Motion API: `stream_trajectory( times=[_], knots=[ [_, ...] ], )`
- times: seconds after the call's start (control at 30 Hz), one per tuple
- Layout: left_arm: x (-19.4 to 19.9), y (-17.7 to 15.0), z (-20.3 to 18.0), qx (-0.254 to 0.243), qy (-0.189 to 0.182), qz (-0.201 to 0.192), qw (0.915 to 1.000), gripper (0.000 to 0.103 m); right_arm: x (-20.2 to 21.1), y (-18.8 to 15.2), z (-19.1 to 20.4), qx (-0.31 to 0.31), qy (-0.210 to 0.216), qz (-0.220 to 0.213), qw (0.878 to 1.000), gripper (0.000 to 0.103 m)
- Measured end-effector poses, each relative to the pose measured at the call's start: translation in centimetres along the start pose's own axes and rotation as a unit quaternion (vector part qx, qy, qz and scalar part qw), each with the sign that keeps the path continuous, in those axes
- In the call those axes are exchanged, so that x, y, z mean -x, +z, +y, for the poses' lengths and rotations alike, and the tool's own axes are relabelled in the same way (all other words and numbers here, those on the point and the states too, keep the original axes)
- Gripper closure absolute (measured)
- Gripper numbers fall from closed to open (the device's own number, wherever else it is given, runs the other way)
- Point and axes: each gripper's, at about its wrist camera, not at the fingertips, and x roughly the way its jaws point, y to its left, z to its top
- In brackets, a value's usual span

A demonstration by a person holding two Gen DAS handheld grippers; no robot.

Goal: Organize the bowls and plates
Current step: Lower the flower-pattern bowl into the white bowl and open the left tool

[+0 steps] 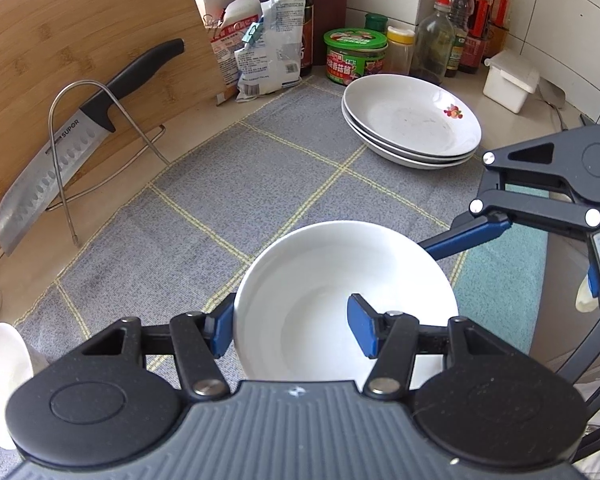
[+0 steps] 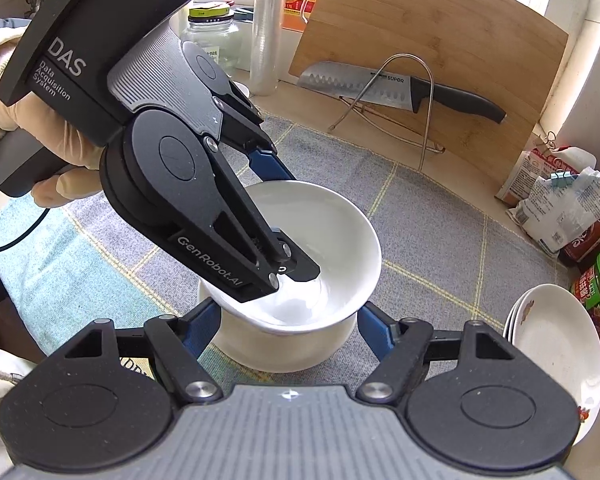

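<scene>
A round, glossy white bowl (image 1: 340, 304), mouth upward, is pinched at its rim by the left gripper (image 1: 292, 330), one blue pad inside and one outside. In the right wrist view a lower bowl (image 2: 284, 350) lies between the right gripper's (image 2: 290, 326) part-open jaws; contact cannot be told. Both are above a grey checked cloth (image 1: 236, 184), near stacked shallow plates (image 1: 412, 120).
</scene>
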Motion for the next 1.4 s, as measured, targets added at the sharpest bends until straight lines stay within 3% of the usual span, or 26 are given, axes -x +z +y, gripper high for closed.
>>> stream_trajectory(
  times=[1.07, 1.1, 1.17, 1.2, 1.4],
  knots=[
    [-1.4, -0.7, -0.3, -0.004, -0.008, 0.011, 0.9999, 0.043, -1.7, -0.9, -0.7, -0.016, 0.019, 0.021, 0.999, 0.023],
    [-1.3, -0.7, -0.3, -0.004, -0.011, 0.009, 0.9999, 0.041, -1.7, -1.0, -0.7, -0.018, 0.021, 0.02, 0.999, 0.022],
    [-1.0, -0.6, -0.4, -0.007, -0.019, -0.001, 0.9998, 0.03, -1.6, -1.0, -0.7, -0.015, 0.014, 0.013, 1.0, 0.004],
    [-0.9, -0.5, -0.5, -0.01, -0.017, -0.006, 0.9998, 0.027, -1.4, -1.0, -0.7, -0.014, 0.011, 0.007, 1.0, 0.0],
    [0.0, -0.6, -0.1, -0.006, -0.003, -0.02, 0.9998, 0.024, -0.7, -0.7, -0.8, -0.014, 0.012, -0.009, 1.0, 0.0]
  ],
)
